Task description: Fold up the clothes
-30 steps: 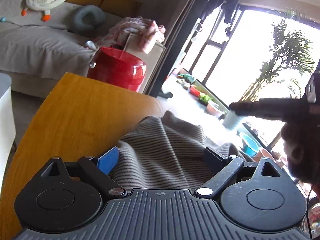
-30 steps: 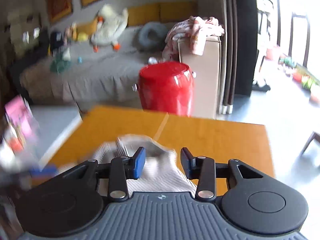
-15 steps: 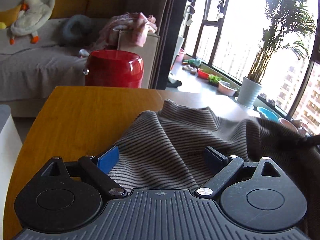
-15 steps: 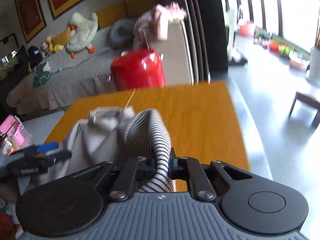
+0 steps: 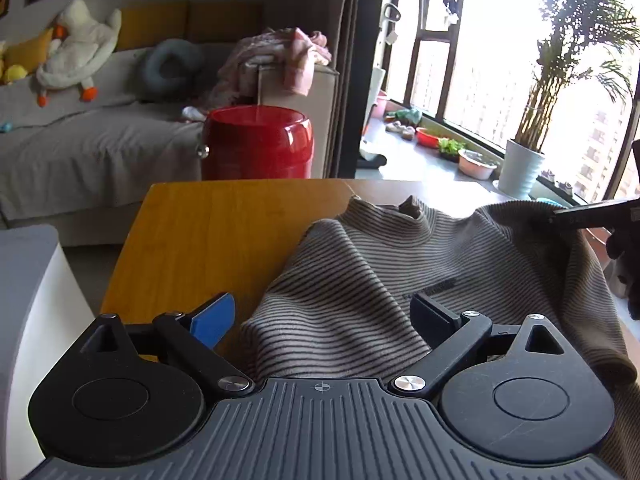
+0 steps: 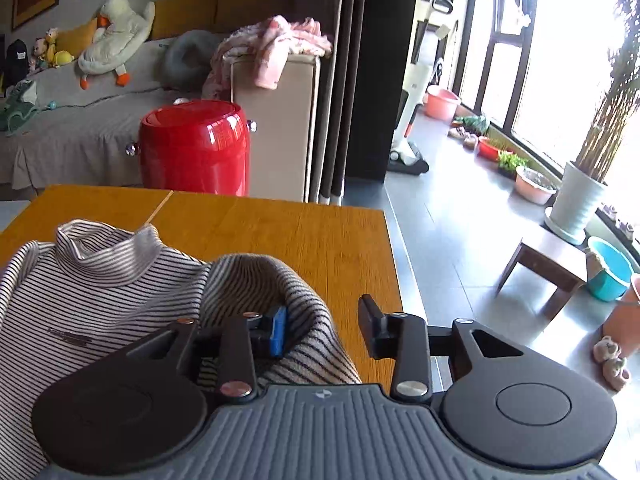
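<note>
Right gripper (image 6: 322,330) jaws reopening; striped sweater (image 6: 120,280) collar points away.

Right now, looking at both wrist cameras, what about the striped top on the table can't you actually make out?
- Small dark label on the striped top: too small to read in either view.
- Hem and sleeves: cut off below both views, behind the tool bodies.
- Right tool, jaws opening: fabric drapes over its blue pad, hiding any contact.
- Wooden table: near edge hidden.

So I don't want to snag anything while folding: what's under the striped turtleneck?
Only the wooden table shows around the striped turtleneck, which lies directly on it. Anything beneath the fabric itself is covered and cannot be seen.
</note>
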A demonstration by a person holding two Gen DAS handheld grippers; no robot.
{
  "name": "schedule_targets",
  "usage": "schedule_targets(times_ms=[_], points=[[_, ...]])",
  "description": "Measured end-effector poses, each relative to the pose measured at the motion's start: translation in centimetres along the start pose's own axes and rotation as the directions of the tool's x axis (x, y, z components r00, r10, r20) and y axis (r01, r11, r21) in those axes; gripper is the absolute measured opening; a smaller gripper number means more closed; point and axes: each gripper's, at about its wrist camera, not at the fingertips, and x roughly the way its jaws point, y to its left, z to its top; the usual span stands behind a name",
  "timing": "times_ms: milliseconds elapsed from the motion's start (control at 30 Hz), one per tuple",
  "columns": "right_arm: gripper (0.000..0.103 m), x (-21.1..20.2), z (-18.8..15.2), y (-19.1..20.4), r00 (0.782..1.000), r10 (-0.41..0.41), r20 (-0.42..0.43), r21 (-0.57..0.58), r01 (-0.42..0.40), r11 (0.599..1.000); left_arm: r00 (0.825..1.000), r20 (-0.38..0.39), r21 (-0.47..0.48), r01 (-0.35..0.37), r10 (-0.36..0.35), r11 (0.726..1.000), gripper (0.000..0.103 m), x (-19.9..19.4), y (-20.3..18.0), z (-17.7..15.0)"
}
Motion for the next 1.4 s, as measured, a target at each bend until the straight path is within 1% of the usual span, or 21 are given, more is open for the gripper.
schedule_targets(times_ms=[100, 167, 200, 267, 367, 433, 467, 533, 600, 633, 667, 733, 833, 867, 933, 1033, 1100, 1167, 1300, 1333, 1400], points=[[0.042, -3.0, 0.5, -0.2, 0.998, 0.046, 0.049, 0.013, -0.047, 0.999, 1.0, -0.017, 0.027, 0.025, -0.025, 0.999, 0.098, -0.3, -0.6, -0.2], [0.043, -4.9, -0.2, -0.4, 0.994, 0.099, 0.054, 0.014, -0.1, 0.995, 0.997, -0.032, 0.043, 0.068, -0.066, 0.997, 0.098, -1.1, -1.2, -0.5], [0.046, -5.9, -0.6, -0.4, 0.99, 0.127, 0.054, 0.014, -0.128, 0.992, 0.996, -0.034, 0.052, 0.085, -0.083, 0.995, 0.098, -1.7, -1.5, -0.8], [0.053, -7.5, -2.7, 0.2, 0.98, 0.198, 0.018, -0.019, -0.198, 0.98, 0.994, -0.036, 0.068, 0.108, -0.106, 0.992, 0.098, -2.9, -2.0, -1.4], [0.054, -9.7, -6.2, 1.8, 0.956, 0.287, -0.052, -0.086, -0.291, 0.953, 0.993, -0.034, 0.067, 0.116, -0.114, 0.991, 0.098, -3.7, -2.4, -2.1], [0.059, -11.0, -8.5, 3.4, 0.938, 0.333, -0.095, -0.128, -0.343, 0.93, 0.992, -0.03, 0.056, 0.122, -0.121, 0.991, 0.098, -3.7, -2.7, -2.2], [0.064, -11.4, -9.4, 4.2, 0.94, 0.324, -0.105, -0.164, -0.338, 0.927, 0.992, -0.03, 0.05, 0.127, -0.126, 0.991, 0.098, -3.6, -2.8, -2.3], [0.062, -11.8, -11.0, 5.4, 0.959, 0.262, -0.107, -0.25, -0.282, 0.926, 0.991, -0.03, 0.049, 0.133, -0.132, 0.99, 0.098, -3.6, -3.3, -2.4], [0.025, -11.2, -11.1, 4.3, 0.969, 0.226, -0.1, -0.207, -0.243, 0.948, 0.99, -0.028, 0.075, 0.142, -0.14, 0.987, 0.098, -4.0, -4.0, -2.5], [0.016, -10.9, -11.0, 3.6, 0.972, 0.215, -0.098, -0.173, -0.229, 0.958, 0.989, -0.027, 0.092, 0.149, -0.147, 0.985, 0.098, -4.4, -4.3, -2.6], [0.004, -10.5, -11.0, 2.8, 0.974, 0.203, -0.096, -0.137, -0.215, 0.967, 0.988, -0.025, 0.108, 0.152, -0.151, 0.982, 0.098, -4.8, -4.5, -2.7], [0.004, -10.7, -9.3, 0.4, 0.982, 0.184, -0.039, -0.044, -0.186, 0.982, 0.989, -0.016, 0.124, 0.148, -0.148, 0.981, 0.099, -5.7, -4.6, -2.8], [0.003, -12.7, -4.9, -5.0, 0.988, 0.096, 0.118, 0.109, -0.109, 0.988, 0.989, 0.007, 0.093, 0.147, -0.148, 0.985, 0.1, -6.0, -4.6, -2.8], [0.003, -13.8, -3.3, -7.0, 0.983, 0.051, 0.175, 0.159, -0.079, 0.984, 0.989, 0.015, 0.075, 0.149, -0.15, 0.986, 0.1, -5.9, -4.5, -2.7], [0.003, -15.6, -1.0, -10.0, 0.969, -0.021, 0.248, 0.235, -0.039, 0.971, 0.985, 0.032, 0.038, 0.167, -0.169, 0.985, 0.1, -5.6, -4.2, -2.8], [0.003, -17.3, 1.4, -12.8, 0.955, -0.062, 0.29, 0.32, -0.035, 0.947, 0.98, 0.052, -0.013, 0.191, -0.191, 0.981, 0.1, -4.7, -3.9, -2.9], [0.003, -17.4, 2.4, -12.9, 0.952, -0.05, 0.301, 0.337, -0.057, 0.94, 0.977, 0.068, -0.039, 0.204, -0.201, 0.978, 0.1, -4.1, -3.7, -2.9], [0.003, -17.1, 3.3, -11.7, 0.952, -0.015, 0.304, 0.321, -0.087, 0.943, 0.974, 0.086, -0.071, 0.218, -0.211, 0.973, 0.1, -3.6, -3.3, -3.1], [0.003, -15.8, 5.0, -7.1, 0.949, 0.1, 0.3, 0.245, -0.178, 0.953, 0.969, 0.107, -0.138, 0.238, -0.224, 0.961, 0.101, -3.5, -2.2, -3.6], [0.003, -15.3, 5.4, -5.7, 0.946, 0.133, 0.295, 0.225, -0.204, 0.953, 0.968, 0.103, -0.144, 0.242, -0.228, 0.96, 0.102, -3.6, -2.0, -3.7], [0.003, -13.8, 6.2, -3.0, 0.939, 0.2, 0.279, 0.186, -0.257, 0.948, 0.967, 0.084, -0.117, 0.248, -0.239, 0.962, 0.102, -4.2, -2.0, -3.9]])
